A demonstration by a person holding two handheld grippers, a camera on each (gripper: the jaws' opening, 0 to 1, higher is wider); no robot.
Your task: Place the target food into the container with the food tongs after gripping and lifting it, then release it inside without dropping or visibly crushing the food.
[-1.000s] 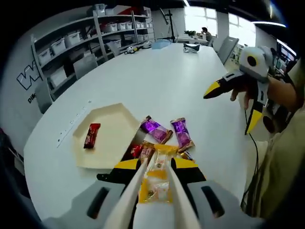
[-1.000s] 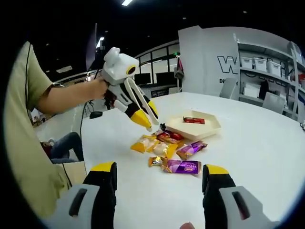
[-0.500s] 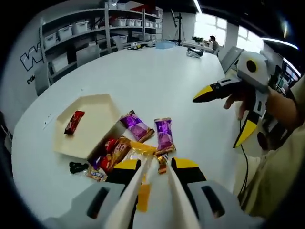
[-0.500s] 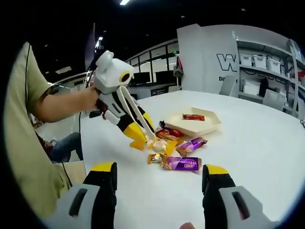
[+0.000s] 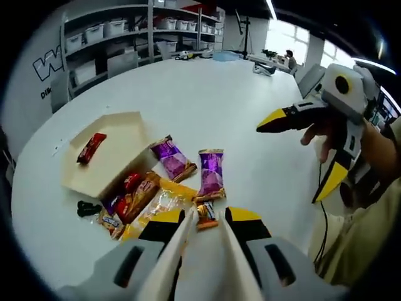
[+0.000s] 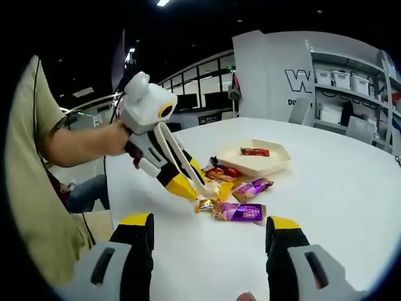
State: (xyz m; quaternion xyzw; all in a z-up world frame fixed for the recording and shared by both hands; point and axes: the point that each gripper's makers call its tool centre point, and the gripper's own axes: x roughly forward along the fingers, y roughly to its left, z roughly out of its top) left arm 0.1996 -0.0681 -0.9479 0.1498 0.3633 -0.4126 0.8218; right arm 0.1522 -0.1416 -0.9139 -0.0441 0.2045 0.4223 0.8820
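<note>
Our tongs hover low over the snack pile, nothing lifted yet.

In the left gripper view our left gripper [image 5: 205, 221] carries white tongs [image 5: 188, 251] whose tips point at a small orange snack [image 5: 205, 213] lying on the white surface [image 5: 207, 106] just ahead of the fingers; we cannot tell whether they pinch it. Left of the tips lie a yellow packet [image 5: 156, 207] and red packets [image 5: 135, 194]; two purple packets [image 5: 210, 172] sit just beyond. The cream tray [image 5: 119, 157], farther ahead-left, holds one red bar [image 5: 91, 147]. Our right gripper [image 6: 207, 235] is held apart from the pile, fingers spread wide, holding nothing.
</note>
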